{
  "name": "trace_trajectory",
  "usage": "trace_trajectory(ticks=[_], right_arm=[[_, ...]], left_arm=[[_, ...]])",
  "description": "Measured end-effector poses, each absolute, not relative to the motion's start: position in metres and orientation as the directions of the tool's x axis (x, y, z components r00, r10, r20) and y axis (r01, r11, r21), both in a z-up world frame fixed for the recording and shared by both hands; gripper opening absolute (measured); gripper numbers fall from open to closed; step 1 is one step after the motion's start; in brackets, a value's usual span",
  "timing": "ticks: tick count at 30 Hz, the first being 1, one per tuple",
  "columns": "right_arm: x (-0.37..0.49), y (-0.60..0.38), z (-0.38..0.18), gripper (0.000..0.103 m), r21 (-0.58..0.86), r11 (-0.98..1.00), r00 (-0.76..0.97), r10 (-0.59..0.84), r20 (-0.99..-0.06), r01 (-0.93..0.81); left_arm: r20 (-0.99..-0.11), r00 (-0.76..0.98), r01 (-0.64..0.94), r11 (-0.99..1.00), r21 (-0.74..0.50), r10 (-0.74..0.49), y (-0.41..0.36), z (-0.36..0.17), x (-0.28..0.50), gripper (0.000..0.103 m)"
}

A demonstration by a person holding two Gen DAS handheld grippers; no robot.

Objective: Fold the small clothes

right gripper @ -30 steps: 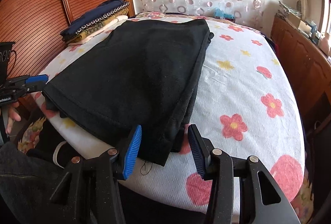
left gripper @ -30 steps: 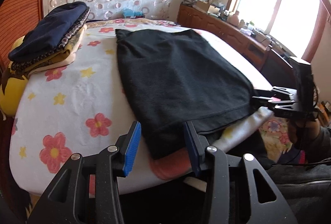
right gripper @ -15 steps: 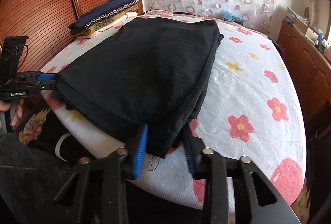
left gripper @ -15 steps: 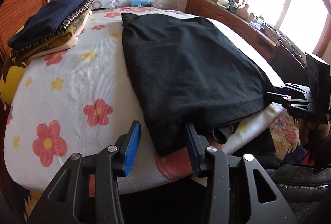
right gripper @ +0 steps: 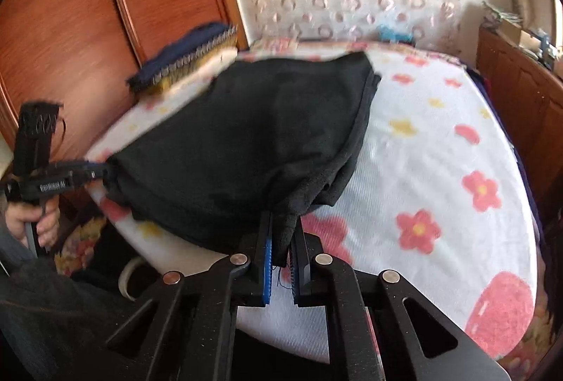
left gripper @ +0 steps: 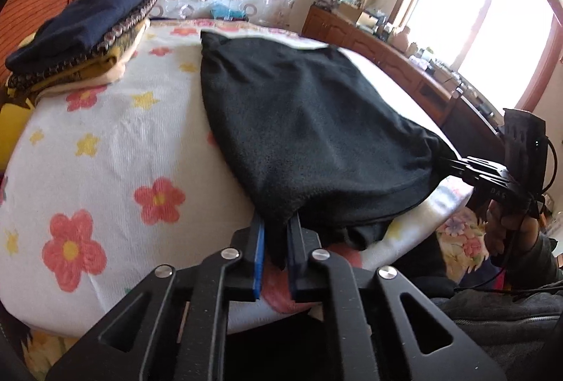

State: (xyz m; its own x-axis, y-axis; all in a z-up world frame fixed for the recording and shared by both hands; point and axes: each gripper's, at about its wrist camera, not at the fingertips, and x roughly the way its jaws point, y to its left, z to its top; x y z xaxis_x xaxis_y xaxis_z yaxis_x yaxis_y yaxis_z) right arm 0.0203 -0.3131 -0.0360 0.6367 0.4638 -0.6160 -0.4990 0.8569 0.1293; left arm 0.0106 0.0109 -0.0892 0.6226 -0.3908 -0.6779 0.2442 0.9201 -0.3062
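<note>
The black garment [left gripper: 316, 134] lies across the flowered bed cover [left gripper: 116, 148], its near edge raised off the bed at both corners. The left gripper [left gripper: 276, 240] has its blue-padded fingers pinched narrow on one near corner, and the right gripper [right gripper: 281, 250] is clamped the same way on the other. A stack of folded clothes [left gripper: 84, 32] sits at the bed's far corner, well apart from the garment.
</note>
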Motion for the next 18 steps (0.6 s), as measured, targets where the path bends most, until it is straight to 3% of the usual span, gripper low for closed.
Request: trace_trajectory(ticks=[3,12,18], right_arm=[[0.019,-0.313,-0.024,0.007,0.116,0.864,0.681,0.462,-0.568,-0.490],[0.056,-0.303,0.009,0.007,0.071,0.871,0.753,0.459,-0.471,-0.486],[0.113,-0.290,0.020,0.007,0.058,0.884,0.788,0.441,-0.430,-0.464]], left_arm=[[-0.617,0.669,0.243,0.906,-0.347,-0.415,0.014,-0.068,0.010,0.009],[-0.492,0.769,0.298,0.910,-0.289,-0.408,0.011,-0.005,0.064,0.009],[-0.487,0.796,0.275,0.931,-0.238,-0.360,0.010,0.001,0.131,0.009]])
